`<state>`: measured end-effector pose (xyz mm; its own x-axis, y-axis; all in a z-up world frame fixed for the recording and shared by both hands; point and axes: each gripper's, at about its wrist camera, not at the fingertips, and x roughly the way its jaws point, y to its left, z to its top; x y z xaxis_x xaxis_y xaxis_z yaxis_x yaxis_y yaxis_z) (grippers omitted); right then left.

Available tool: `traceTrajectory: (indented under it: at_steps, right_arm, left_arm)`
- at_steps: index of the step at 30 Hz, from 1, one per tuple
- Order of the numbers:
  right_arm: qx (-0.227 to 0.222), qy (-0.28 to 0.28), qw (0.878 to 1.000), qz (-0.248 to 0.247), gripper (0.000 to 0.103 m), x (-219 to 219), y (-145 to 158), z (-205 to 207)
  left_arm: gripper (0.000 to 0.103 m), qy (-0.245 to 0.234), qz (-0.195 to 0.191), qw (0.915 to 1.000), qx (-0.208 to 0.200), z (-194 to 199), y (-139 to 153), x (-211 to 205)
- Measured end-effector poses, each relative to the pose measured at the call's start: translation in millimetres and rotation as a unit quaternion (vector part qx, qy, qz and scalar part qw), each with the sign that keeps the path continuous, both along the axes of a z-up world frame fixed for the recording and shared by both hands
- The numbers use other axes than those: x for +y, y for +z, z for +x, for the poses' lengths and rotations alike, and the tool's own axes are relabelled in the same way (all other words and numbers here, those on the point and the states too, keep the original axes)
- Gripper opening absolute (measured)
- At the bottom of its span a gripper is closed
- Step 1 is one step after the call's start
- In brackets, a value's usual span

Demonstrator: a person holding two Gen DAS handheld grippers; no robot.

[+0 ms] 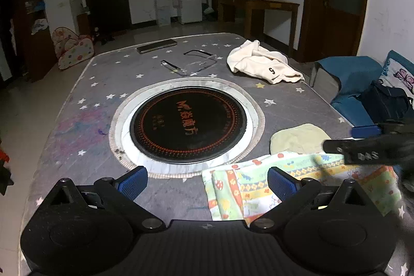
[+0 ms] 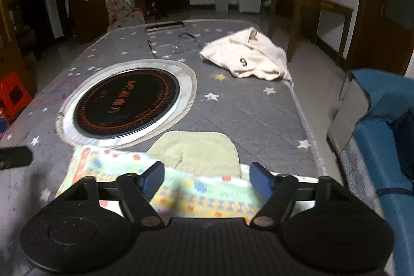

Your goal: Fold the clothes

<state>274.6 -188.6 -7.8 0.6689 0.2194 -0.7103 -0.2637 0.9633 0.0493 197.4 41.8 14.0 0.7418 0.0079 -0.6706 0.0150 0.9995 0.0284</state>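
Observation:
A cloth with a bright children's print (image 1: 258, 188) (image 2: 181, 188) lies flat at the near right of the grey star-patterned table cover (image 1: 77, 120). A pale green cloth (image 1: 297, 137) (image 2: 199, 151) lies just beyond it, touching its far edge. A crumpled cream garment with a "5" (image 1: 261, 61) (image 2: 248, 56) sits at the far right. My left gripper (image 1: 207, 183) is open over the printed cloth's left edge. My right gripper (image 2: 207, 180) is open low above the same cloth, pads clear of it. One black finger (image 1: 344, 149) of the right gripper shows blurred in the left wrist view.
A round black cooktop (image 1: 189, 120) (image 2: 126, 105) is set in the middle of the table. A dark flat bar (image 1: 156, 45) and clear plastic frames (image 1: 191, 64) lie at the far end. A blue sofa (image 2: 383, 136) flanks the right edge, and a red stool (image 2: 13, 92) stands at the left.

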Motion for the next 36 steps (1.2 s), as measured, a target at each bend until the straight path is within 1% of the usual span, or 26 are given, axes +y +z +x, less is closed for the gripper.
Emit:
traceTrajectory:
  at_steps: [5, 7, 8, 9, 10, 11, 12, 13, 16, 22, 24, 26, 29, 31, 33, 35, 36]
  right_arm:
    - [0.026, -0.013, 1.0, 0.012, 0.066, 3, -22, 35]
    - [0.04, -0.012, 0.999, 0.015, 0.059, 5, -31, 46]
    - [0.045, -0.011, 0.999, 0.014, 0.058, 7, -35, 50]
    - [0.048, -0.009, 0.999, 0.011, 0.053, 8, -39, 55]
    - [0.049, -0.008, 0.999, 0.01, 0.043, 9, -41, 57]
    - [0.048, -0.008, 0.999, 0.009, 0.037, 10, -41, 57]
    - [0.045, -0.008, 0.999, 0.009, 0.029, 10, -41, 57]
    - [0.042, -0.008, 0.999, 0.008, 0.019, 11, -41, 58]
    - [0.035, -0.01, 0.999, 0.009, 0.008, 8, -35, 57]
    - [-0.003, -0.004, 1.0, -0.009, 0.006, 15, -12, 47]
    - [-0.021, -0.001, 1.0, -0.013, 0.005, 19, -2, 42]
    - [-0.037, 0.0, 0.999, -0.002, 0.005, 21, 12, 37]
    - [-0.077, 0.004, 0.997, 0.019, 0.005, 24, 46, 28]
    - [-0.113, 0.007, 0.993, 0.043, 0.004, 24, 78, 21]
    - [-0.161, 0.015, 0.984, 0.072, 0.004, 25, 119, 8]
    - [-0.211, 0.024, 0.972, 0.104, 0.004, 25, 158, -9]
    - [-0.229, 0.029, 0.966, 0.117, 0.004, 24, 173, -17]
  left_arm:
    - [0.1, -0.01, -0.002, 0.9998, 0.018, 13, -16, -2]
    - [0.1, -0.013, -0.004, 0.9996, 0.024, 16, -21, -2]
    - [0.1, -0.014, -0.004, 0.9996, 0.026, 17, -24, -2]
    - [0.1, -0.014, -0.004, 0.9995, 0.028, 17, -26, -2]
    - [0.1, -0.013, -0.003, 0.9995, 0.03, 16, -26, -3]
    - [0.1, -0.011, -0.002, 0.9995, 0.031, 16, -28, -2]
    - [0.1, -0.008, -0.003, 0.9995, 0.031, 16, -29, -1]
    - [0.1, -0.005, -0.003, 0.9995, 0.032, 16, -29, 1]
    - [0.1, 0.001, -0.007, 0.9994, 0.033, 16, -31, 4]
    - [0.101, 0.005, -0.008, 0.9994, 0.033, 11, -28, 6]
    - [0.101, 0.006, -0.008, 0.9995, 0.03, 9, -25, 7]
    - [0.101, 0.01, -0.009, 0.9996, 0.025, 8, -21, 9]
    - [0.101, 0.014, -0.011, 0.9997, 0.018, 5, -14, 12]
    - [0.101, 0.017, -0.014, 0.9997, 0.012, 2, -9, 15]
    - [0.101, 0.023, -0.015, 0.9996, 0.004, -1, -3, 20]
    - [0.101, 0.03, -0.018, 0.9994, -0.002, -3, 4, 26]
    - [0.101, 0.034, -0.02, 0.9992, -0.005, -5, 7, 29]
